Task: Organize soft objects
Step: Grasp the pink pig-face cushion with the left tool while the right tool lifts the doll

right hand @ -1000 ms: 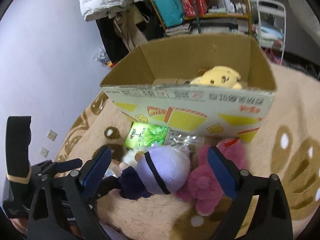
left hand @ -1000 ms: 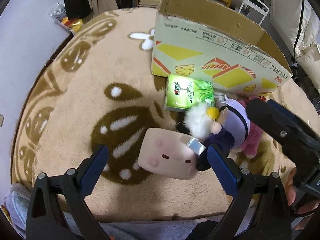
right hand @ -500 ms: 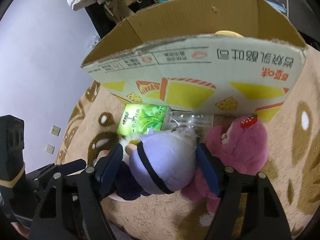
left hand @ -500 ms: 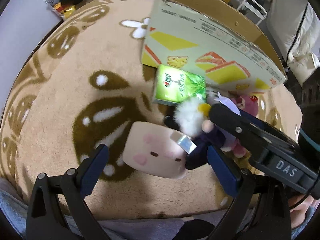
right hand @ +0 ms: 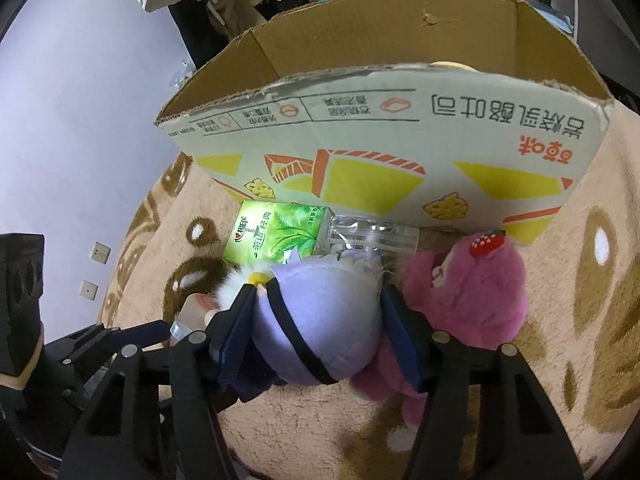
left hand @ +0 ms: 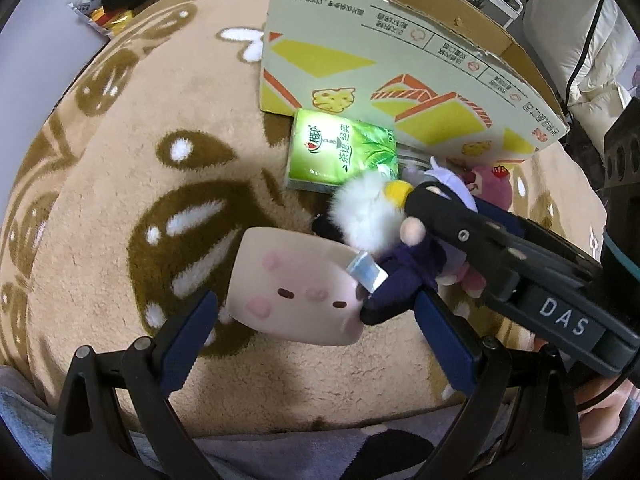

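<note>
Right wrist view: the right claw (right hand: 318,320) straddles the purple doll (right hand: 320,320) on the rug (right hand: 580,380), one blue pad at each flank of its round head. The jaws are closing on it; both pads look to be touching the plush already, though how firmly I cannot tell. The doll lies straight ahead of this claw, its head between the pads and its dark body trailing back toward the left claw (left hand: 316,336). The long axis seems to run roughly across the line of the fingers, so the squeeze falls on the head. The pink bear (right hand: 468,292) touches the far side of the right pad. The box (right hand: 360,120) stands just behind, open at the top, a green pack (right hand: 276,236) against its foot.

The right hand is plainly the nearer to the doll. The left claw stands wide, empty, over the beige pillow (left hand: 296,288), its pads clear of it on both sides.

Compared with a second ago, the right claw has dropped lower and its jaws have narrowed from wide open to the width of the doll's head; the left claw has barely shifted.
</note>
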`<state>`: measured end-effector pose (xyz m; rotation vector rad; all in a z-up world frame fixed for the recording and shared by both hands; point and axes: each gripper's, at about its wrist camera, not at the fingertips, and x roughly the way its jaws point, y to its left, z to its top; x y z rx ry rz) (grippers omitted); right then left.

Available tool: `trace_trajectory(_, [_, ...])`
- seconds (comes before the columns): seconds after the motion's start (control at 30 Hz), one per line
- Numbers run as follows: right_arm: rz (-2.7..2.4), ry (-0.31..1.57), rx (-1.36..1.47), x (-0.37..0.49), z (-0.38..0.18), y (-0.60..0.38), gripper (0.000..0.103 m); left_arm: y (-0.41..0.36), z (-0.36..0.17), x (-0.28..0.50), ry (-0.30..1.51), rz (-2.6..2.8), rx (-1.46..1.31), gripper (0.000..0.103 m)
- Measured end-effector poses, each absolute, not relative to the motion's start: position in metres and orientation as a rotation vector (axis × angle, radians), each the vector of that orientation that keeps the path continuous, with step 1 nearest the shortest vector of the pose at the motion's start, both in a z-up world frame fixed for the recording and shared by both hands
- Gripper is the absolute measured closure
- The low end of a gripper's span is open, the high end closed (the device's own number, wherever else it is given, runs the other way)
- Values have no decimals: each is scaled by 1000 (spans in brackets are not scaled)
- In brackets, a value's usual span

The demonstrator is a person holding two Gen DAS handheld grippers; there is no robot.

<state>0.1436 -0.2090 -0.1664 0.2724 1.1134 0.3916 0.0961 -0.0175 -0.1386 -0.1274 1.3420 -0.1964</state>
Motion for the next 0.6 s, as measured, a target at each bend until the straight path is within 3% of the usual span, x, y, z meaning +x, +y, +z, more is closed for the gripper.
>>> trace_trajectory(0.47, [373, 992, 199, 132, -136, -208, 38, -34, -164, 106, 1404, -175, -20, 6])
trace_trajectory(0.53, [367, 975, 183, 129, -130, -211, 38, -35, -167, 108, 1408, -167, -16, 9])
trace_trajectory(0.6, [369, 958, 184, 126, -126, -211, 38, -34, -170, 106, 1407, -142, -6, 24])
